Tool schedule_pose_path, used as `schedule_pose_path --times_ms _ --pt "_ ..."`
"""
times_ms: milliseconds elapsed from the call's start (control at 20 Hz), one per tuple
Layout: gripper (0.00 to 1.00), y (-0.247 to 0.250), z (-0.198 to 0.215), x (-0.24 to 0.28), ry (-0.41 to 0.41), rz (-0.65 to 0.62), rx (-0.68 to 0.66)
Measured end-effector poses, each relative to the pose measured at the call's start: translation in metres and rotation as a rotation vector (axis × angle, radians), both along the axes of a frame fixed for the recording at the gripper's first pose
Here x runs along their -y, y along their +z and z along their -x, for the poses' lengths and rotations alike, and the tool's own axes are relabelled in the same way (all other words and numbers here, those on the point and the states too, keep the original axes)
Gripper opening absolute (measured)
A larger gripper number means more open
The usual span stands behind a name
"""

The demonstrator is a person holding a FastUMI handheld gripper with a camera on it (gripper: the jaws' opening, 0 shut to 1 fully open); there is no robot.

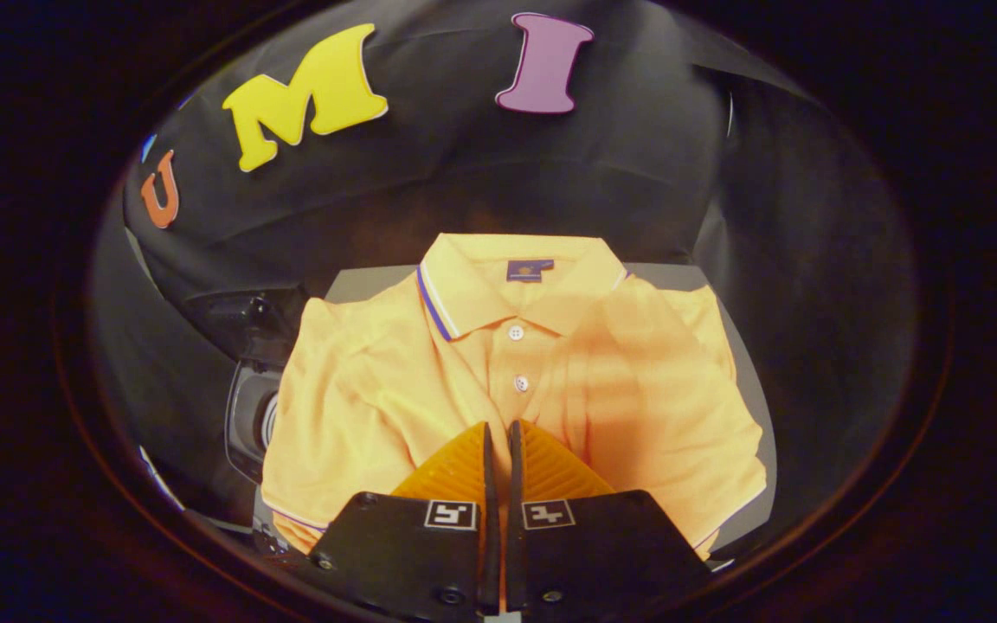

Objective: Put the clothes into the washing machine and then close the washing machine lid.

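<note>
Folded polo shirt (pixel 395 381): orange-yellow, lying flat on a grey surface (pixel 680 277), collar (pixel 472 277) toward the booth wall, hem toward the gripper. Covers most of the surface; bare grey visible only beside the collar and along the shirt's far-right side.

Dark object (pixel 252 407) just beside the shirt's sleeve: part black, part curved and glossy, partly covered by the shirt. Too dim to identify; possibly the washing machine, cannot be told.

Gripper (pixel 498 428): positioned over the lower front of the shirt, below the second button (pixel 521 382). Jaws nearly together, only a thin slit between the fingers (pixel 455 472). Fabric visible in the slit; whether pinched or merely lying beneath cannot be told. Contact with the shirt not confirmable.

Blue label (pixel 530 270) inside the collar.
</note>
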State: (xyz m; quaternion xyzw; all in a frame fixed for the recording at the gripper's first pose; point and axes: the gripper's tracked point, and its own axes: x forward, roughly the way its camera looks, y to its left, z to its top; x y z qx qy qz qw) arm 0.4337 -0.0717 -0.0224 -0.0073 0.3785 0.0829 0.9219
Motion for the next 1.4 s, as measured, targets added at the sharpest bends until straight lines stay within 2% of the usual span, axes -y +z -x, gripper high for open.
schedule_pose_path --times_ms 150,350,600,800,1050,1400 --pt "0.06 0.038 0.000 0.007 -0.043 0.022 0.086" --pt "0.06 0.088 0.005 0.005 -0.053 -0.001 0.137" --pt "0.06 0.149 0.013 -0.001 -0.027 0.056 0.255" --pt "0.06 0.183 0.030 -0.023 0.019 0.061 0.309" --pt "0.06 0.201 0.045 -0.057 0.091 0.051 0.343" --pt "0.06 0.223 0.066 -0.149 0.264 0.003 0.374"
